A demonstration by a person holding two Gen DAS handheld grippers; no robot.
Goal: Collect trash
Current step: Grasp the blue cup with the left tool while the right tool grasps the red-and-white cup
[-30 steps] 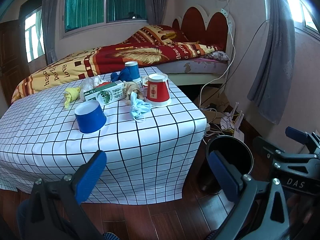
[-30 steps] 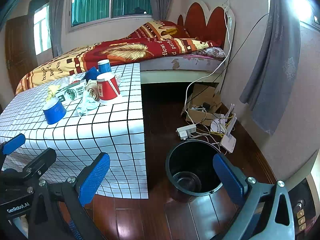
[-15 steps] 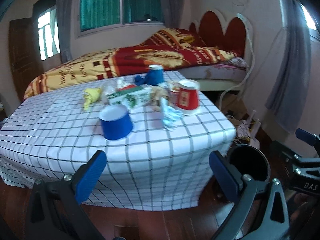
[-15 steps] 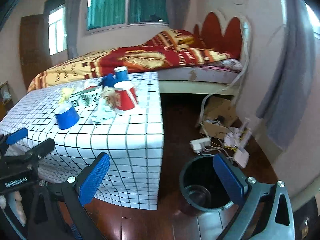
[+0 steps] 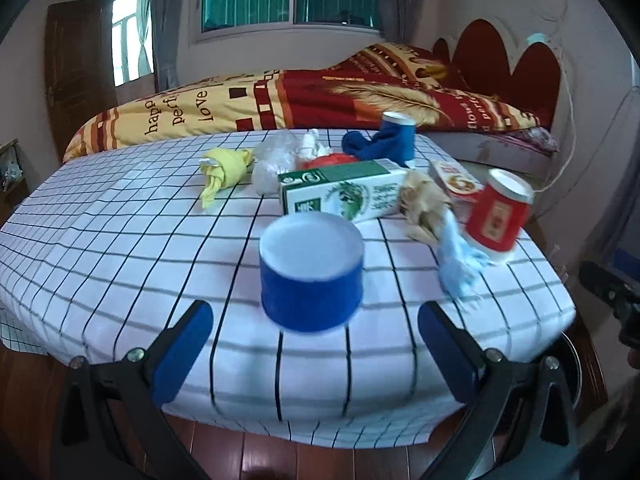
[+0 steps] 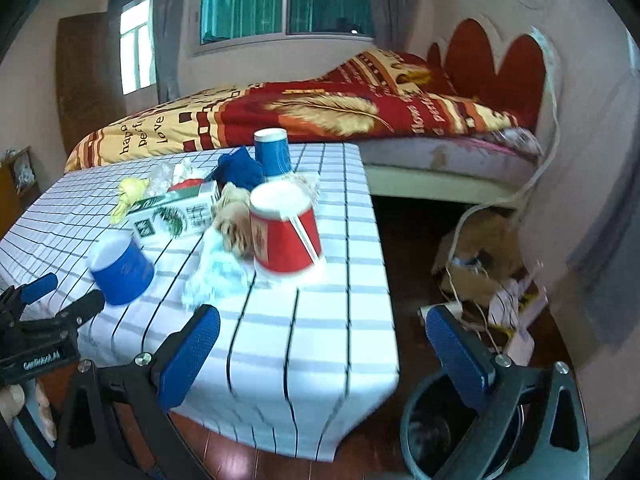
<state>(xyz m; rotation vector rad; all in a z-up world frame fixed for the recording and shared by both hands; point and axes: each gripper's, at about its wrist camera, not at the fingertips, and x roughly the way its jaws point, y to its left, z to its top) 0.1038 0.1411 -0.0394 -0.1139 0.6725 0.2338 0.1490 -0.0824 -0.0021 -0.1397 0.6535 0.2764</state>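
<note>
Trash lies on a table with a white checked cloth (image 5: 120, 248). An upturned blue paper cup (image 5: 311, 272) stands nearest, just ahead of my open, empty left gripper (image 5: 316, 344). Behind it lie a green-and-white carton (image 5: 340, 196), a yellow wad (image 5: 224, 168), a clear plastic wad (image 5: 272, 156), a brown wad (image 5: 420, 204), a light blue face mask (image 5: 456, 260), an upturned red cup (image 5: 498, 216) and a second blue cup (image 5: 396, 136). My right gripper (image 6: 320, 352) is open and empty over the table's right corner. The black trash bin (image 6: 432, 432) stands on the floor below it.
A bed with a red and yellow blanket (image 5: 320, 96) stands behind the table. A cardboard box, cables and a power strip (image 6: 472, 272) lie on the wooden floor to the right, near the wall and grey curtain. The left gripper also shows in the right wrist view (image 6: 44, 320).
Both grippers have moved forward and up toward the table. The near blue cup now stands close ahead of the left gripper; the bin has slid to the lower right edge of both views.
</note>
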